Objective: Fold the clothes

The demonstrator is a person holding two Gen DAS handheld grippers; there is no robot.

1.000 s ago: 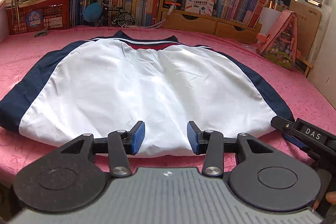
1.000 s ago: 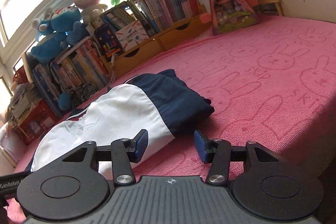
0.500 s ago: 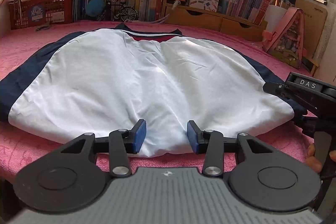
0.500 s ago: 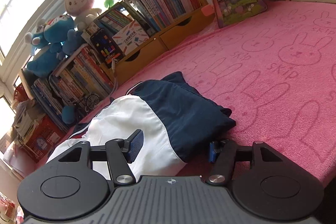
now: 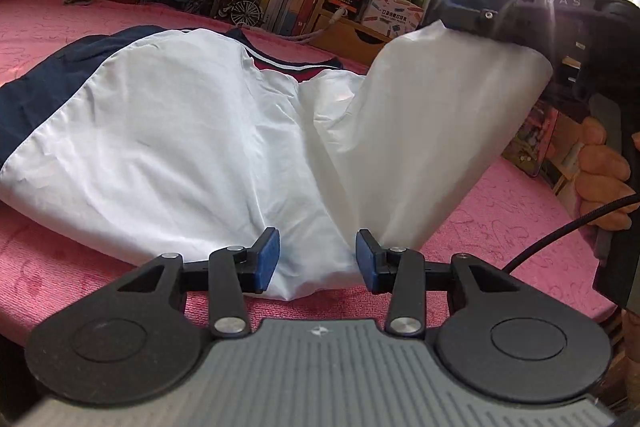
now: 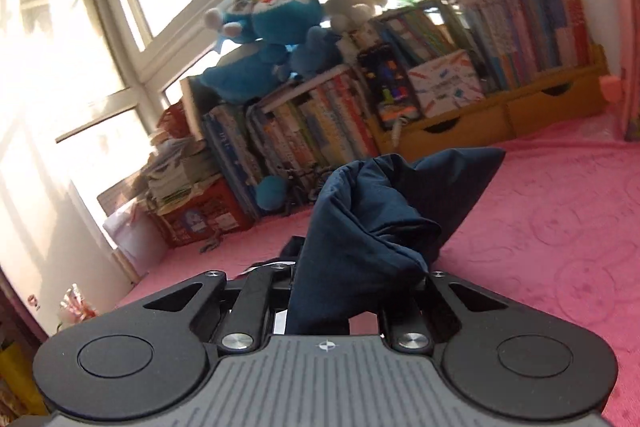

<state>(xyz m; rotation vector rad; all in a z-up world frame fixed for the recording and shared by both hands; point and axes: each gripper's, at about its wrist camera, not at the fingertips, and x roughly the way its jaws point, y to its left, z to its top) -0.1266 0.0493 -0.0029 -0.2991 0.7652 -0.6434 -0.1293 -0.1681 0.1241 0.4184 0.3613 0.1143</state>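
While lifting the jacket's (image 5: 192, 131) navy sleeve (image 6: 372, 223) toward 12 o'clock, clamped in the right gripper (image 6: 352, 291); left gripper (image 5: 316, 259) fingers apart over the hem. Starting fold 1, rest lying flat on the pink blanket (image 5: 500, 227).

**Gripper hardware, both wrists**

Left gripper (image 5: 317, 264): black linkage arms, blue pads, silver screws, grey ribbed base with round black discs. Right gripper (image 6: 352, 279): same black-grey build. Right edge of the left view: black handle, braided black cable (image 5: 560, 231).
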